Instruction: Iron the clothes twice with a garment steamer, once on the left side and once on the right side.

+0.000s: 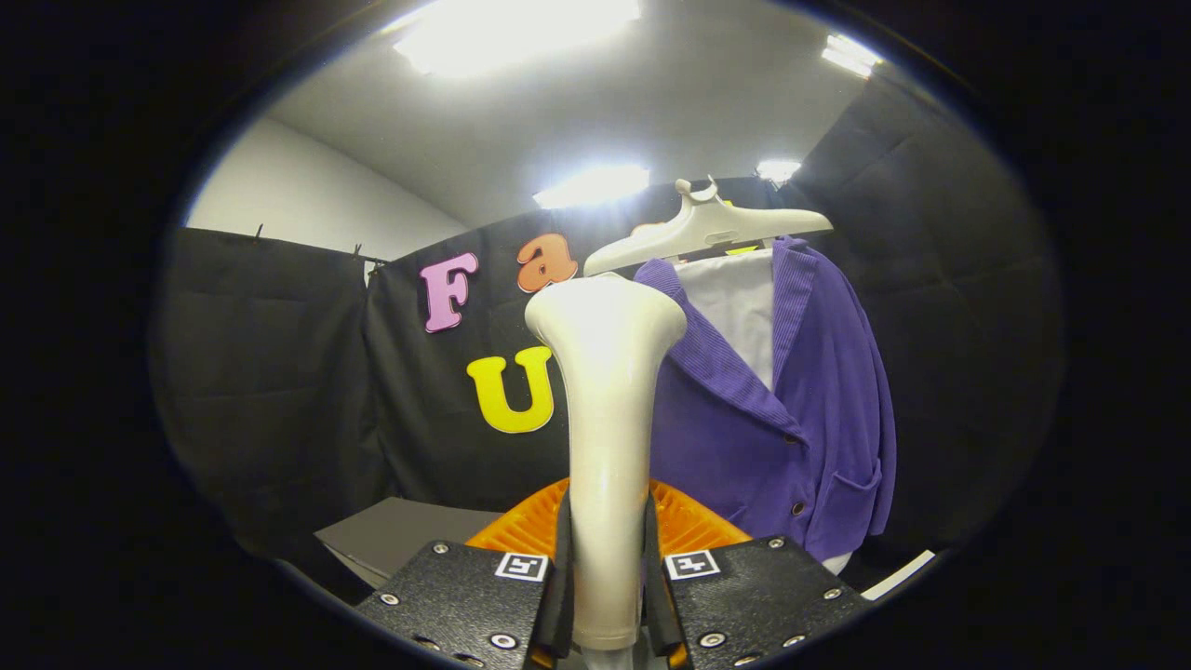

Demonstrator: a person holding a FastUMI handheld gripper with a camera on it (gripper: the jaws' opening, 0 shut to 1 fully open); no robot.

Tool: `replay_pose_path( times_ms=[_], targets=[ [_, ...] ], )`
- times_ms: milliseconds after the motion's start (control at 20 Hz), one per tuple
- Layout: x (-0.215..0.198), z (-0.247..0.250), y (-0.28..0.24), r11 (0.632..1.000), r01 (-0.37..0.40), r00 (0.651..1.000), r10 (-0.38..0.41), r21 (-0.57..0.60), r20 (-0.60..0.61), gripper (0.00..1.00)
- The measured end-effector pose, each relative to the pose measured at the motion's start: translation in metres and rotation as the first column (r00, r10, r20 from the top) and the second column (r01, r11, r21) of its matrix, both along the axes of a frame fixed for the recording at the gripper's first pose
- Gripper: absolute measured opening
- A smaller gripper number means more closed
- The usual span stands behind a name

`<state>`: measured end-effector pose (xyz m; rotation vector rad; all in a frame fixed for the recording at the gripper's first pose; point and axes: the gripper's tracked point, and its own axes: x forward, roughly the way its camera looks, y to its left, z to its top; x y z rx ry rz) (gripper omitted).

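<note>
My gripper point(607, 577) is shut on the handle of a cream garment steamer point(607, 409), which stands upright between the two black fingers point(465, 596) with its flared head at the top. Beyond it and to the right, a purple corduroy jacket point(800, 419) hangs over a white shirt point(735, 307) on a cream hanger point(707, 228). The steamer head sits in front of the jacket's left shoulder and hides it; I cannot tell whether it touches the cloth.
An orange ribbed object point(521, 530) lies just behind the fingers, low down. A grey box point(400, 535) sits to its left. Black cloth walls close the booth on the left, back and right.
</note>
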<state>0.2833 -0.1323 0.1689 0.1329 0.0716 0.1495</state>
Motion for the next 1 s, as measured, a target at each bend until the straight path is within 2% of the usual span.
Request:
replay_pose_path(
  times_ms=[200,500,750,1000],
  targets=[
    [0.037,0.005,-0.016,0.998,0.051,0.998,-0.050,-0.025,0.031,0.31],
    [0.081,-0.011,-0.030,0.995,0.091,0.996,-0.090,-0.037,0.004,0.31],
    [0.088,-0.044,-0.032,0.994,0.102,0.993,-0.104,-0.043,-0.049,0.31],
    [0.078,-0.085,-0.041,0.991,0.132,0.983,-0.136,-0.034,-0.127,0.31]
  ],
)
